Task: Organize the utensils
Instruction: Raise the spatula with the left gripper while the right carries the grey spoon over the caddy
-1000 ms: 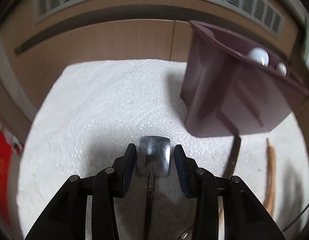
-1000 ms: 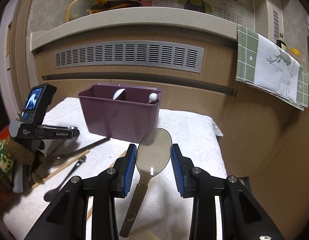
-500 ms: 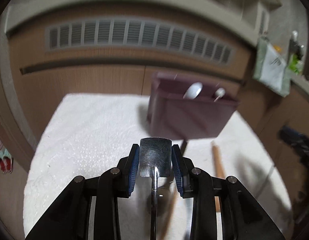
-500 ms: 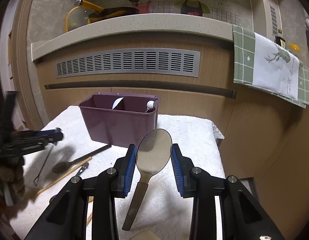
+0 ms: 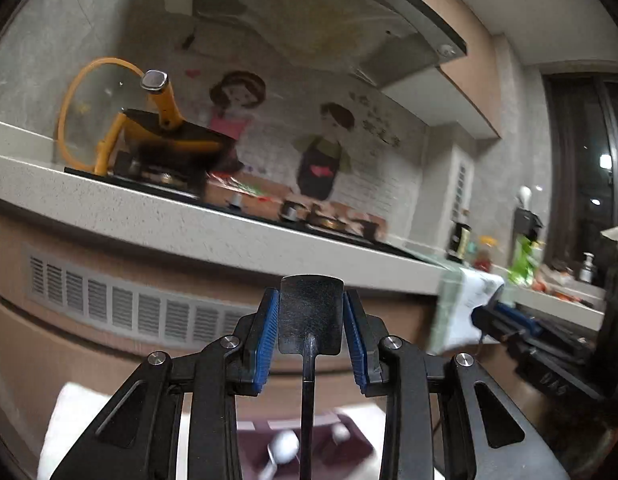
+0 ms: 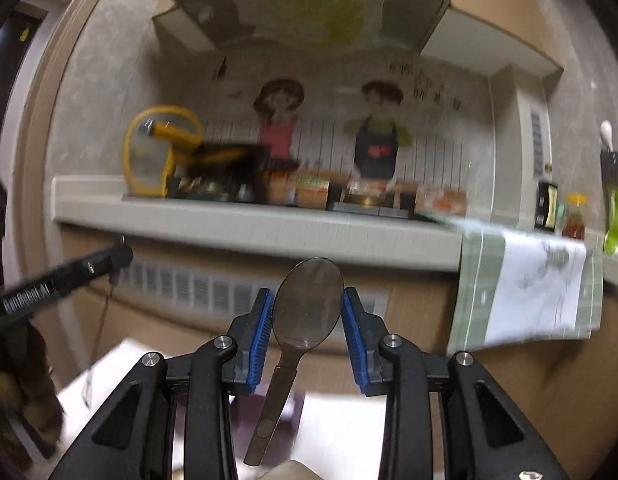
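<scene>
**Both tools loaded, bin straight below**

My left gripper (image 5: 311, 322) is clamped across the square flat end of a dark metal utensil (image 5: 311, 312). Its thin stem runs back from the pads toward me and hangs down, so the long axis is close to upright under the tool. My right gripper (image 6: 307, 312) is clamped on the bowl of a spoon (image 6: 307, 304), with the handle trailing down and a little to the left below the pads. Both tools point roughly level at the kitchen counter (image 5: 149, 216) ahead, which has nothing to do with the job.

What matters lies underneath. The purple bin (image 5: 333, 452) shows at the bottom edge of the left view, directly under the hanging stem and a little forward of it (blurred, but two white round-headed pieces already stand in it). In the right view only a purple sliver shows beneath the spoon handle, so I judge the left tool the better lined up. From here the move is a straight drop, stem first, into a compartment; which one I cannot tell.
</scene>
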Action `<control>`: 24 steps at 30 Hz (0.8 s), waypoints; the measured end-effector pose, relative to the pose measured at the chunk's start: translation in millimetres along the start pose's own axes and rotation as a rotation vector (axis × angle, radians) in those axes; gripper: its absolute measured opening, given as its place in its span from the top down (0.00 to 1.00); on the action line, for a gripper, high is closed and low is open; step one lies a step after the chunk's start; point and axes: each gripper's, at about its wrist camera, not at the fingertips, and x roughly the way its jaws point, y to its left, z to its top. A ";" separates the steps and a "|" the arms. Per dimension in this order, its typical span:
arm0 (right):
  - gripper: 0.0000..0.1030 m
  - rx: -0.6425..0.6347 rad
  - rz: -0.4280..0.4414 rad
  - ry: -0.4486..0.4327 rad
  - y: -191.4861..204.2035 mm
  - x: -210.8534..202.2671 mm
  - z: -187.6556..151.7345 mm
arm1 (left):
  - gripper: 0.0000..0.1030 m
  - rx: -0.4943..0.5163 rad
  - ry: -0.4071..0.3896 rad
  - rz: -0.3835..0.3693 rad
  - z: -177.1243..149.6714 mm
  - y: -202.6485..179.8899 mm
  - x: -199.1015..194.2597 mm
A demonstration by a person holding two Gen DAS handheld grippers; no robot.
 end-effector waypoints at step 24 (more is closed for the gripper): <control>0.68 0.063 0.167 0.387 20.1 136.4 -113.7 | 0.67 -0.060 0.231 0.068 -112.1 45.7 98.6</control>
